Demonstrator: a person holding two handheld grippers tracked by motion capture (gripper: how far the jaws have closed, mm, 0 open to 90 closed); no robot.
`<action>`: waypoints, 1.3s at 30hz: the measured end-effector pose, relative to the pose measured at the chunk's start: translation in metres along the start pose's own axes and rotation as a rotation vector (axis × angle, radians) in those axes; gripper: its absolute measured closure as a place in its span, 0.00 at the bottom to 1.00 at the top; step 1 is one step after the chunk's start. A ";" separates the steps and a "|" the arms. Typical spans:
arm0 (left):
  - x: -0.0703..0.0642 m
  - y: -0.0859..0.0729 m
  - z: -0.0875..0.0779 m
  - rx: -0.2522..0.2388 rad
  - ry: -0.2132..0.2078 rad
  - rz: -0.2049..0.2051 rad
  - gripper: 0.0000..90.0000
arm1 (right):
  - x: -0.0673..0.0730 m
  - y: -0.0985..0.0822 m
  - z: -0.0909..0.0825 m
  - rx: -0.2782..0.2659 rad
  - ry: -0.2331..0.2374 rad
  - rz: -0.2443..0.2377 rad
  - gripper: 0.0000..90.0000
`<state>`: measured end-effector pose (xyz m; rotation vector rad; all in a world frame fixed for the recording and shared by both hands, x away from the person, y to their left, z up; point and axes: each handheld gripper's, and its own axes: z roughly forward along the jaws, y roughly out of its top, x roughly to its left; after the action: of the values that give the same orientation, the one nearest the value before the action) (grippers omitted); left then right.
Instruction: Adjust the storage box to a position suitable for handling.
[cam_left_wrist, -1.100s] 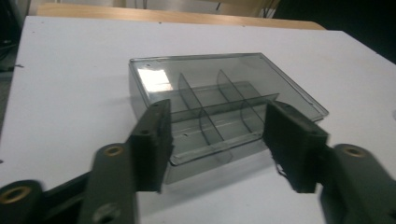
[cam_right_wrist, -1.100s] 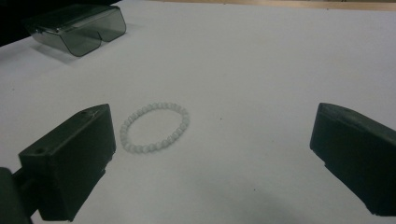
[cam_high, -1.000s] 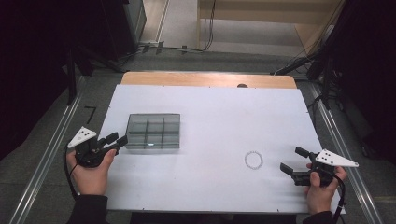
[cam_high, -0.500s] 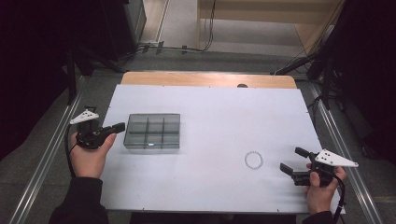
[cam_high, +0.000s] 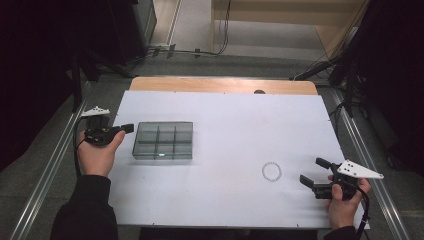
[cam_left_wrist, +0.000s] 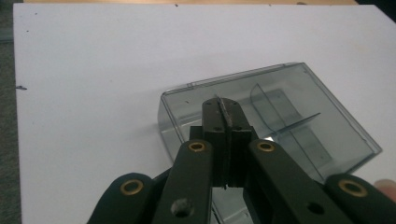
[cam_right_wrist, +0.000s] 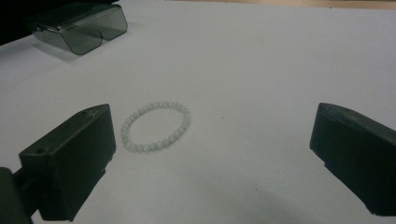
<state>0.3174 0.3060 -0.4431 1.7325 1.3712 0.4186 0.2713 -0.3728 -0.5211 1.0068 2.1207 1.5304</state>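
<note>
A clear smoky compartment box (cam_high: 162, 141) lies open-topped on the left half of the white table (cam_high: 230, 115). My left gripper (cam_high: 127, 128) hovers just off the box's left edge with its jaws pressed together and nothing between them. In the left gripper view the closed tips (cam_left_wrist: 224, 105) sit over the near corner of the box (cam_left_wrist: 289, 107). A pale beaded bracelet (cam_high: 271, 171) lies flat at the right front. My right gripper (cam_high: 312, 171) rests open a little to its right, and in the right gripper view the bracelet (cam_right_wrist: 156, 127) lies ahead, nearer the left jaw, untouched.
The box (cam_right_wrist: 79, 25) shows far off in the right gripper view. A wooden strip (cam_high: 225, 85) borders the table's far edge. Metal rails (cam_high: 55, 165) run along both sides, and cables lie on the floor beyond the table.
My left gripper's jaws have closed, and the hand has moved toward the far side, beside the box's left edge. The box, the bracelet and the right gripper have stayed put.
</note>
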 end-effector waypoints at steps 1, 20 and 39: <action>0.001 0.002 0.002 0.003 0.008 0.002 1.00 | 0.000 0.000 0.000 -0.001 0.002 -0.001 0.00; 0.038 0.023 0.045 0.121 0.072 -0.067 1.00 | 0.001 0.000 0.001 0.010 -0.005 -0.004 0.00; 0.050 0.015 0.075 0.172 -0.009 -0.132 1.00 | 0.002 0.000 0.001 0.016 -0.004 -0.009 0.00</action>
<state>0.3966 0.3206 -0.4860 1.7654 1.5425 0.2252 0.2712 -0.3708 -0.5216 1.0034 2.1350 1.5089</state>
